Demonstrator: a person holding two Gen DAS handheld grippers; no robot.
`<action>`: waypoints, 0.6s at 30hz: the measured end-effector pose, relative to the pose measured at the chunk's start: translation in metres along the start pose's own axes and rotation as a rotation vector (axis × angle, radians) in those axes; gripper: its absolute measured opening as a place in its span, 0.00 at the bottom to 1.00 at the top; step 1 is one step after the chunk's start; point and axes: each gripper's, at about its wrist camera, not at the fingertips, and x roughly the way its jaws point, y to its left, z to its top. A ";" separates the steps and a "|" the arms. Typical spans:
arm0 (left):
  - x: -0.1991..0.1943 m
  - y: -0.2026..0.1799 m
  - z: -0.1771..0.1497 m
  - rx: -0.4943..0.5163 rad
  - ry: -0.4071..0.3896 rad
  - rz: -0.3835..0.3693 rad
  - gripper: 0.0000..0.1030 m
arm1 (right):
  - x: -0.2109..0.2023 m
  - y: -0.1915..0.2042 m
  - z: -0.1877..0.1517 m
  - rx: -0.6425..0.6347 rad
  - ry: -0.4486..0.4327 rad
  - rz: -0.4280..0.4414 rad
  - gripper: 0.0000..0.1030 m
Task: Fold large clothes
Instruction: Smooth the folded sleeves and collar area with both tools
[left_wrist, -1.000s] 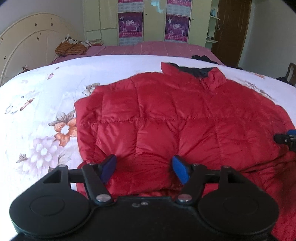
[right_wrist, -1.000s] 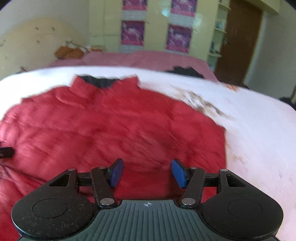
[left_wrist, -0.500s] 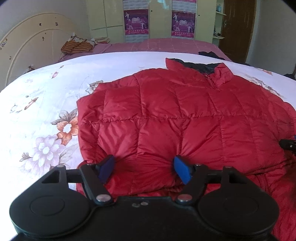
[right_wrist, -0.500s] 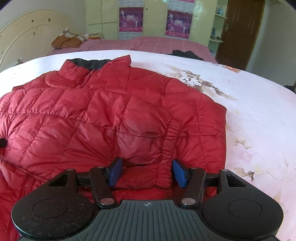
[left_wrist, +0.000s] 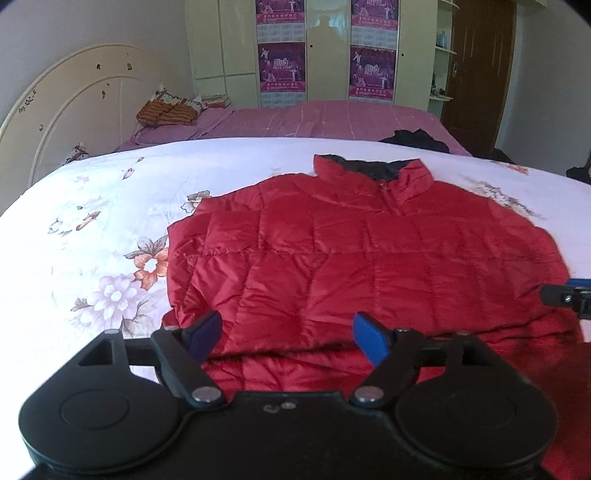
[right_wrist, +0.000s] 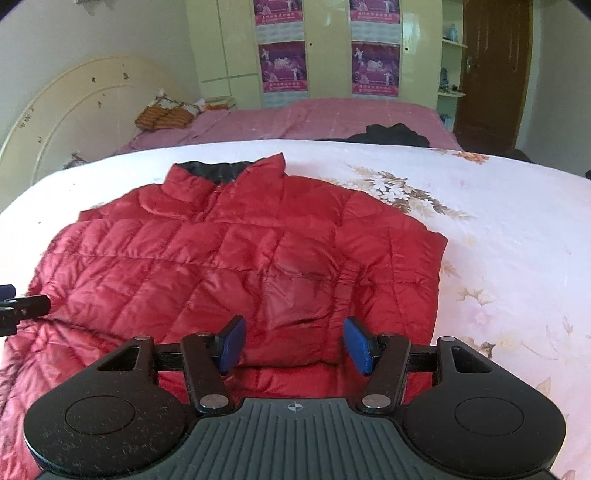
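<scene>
We are finding no legible text: the purple posters (left_wrist: 282, 68) on the wardrobe doors (left_wrist: 327, 51) are carrying print (too small and blurred to be making out), as in the right wrist view (right_wrist: 282, 66).

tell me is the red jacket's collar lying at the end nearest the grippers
No, the red jacket has its collar at the far end, toward the pink bed.

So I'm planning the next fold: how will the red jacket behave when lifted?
Probably floppy: the jacket already lies creased and folded. Likely light and springy, given its puffy quilting. Its shiny shell may slip on the floral sheet.
</scene>
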 end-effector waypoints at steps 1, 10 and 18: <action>-0.005 -0.001 -0.001 -0.001 -0.003 0.000 0.75 | -0.002 0.000 -0.001 0.004 0.001 0.006 0.56; -0.051 -0.006 -0.013 0.034 -0.037 -0.018 0.81 | -0.036 0.007 -0.018 0.026 -0.010 0.039 0.56; -0.083 0.003 -0.038 0.081 -0.055 -0.078 0.90 | -0.081 0.027 -0.048 0.017 -0.040 -0.025 0.58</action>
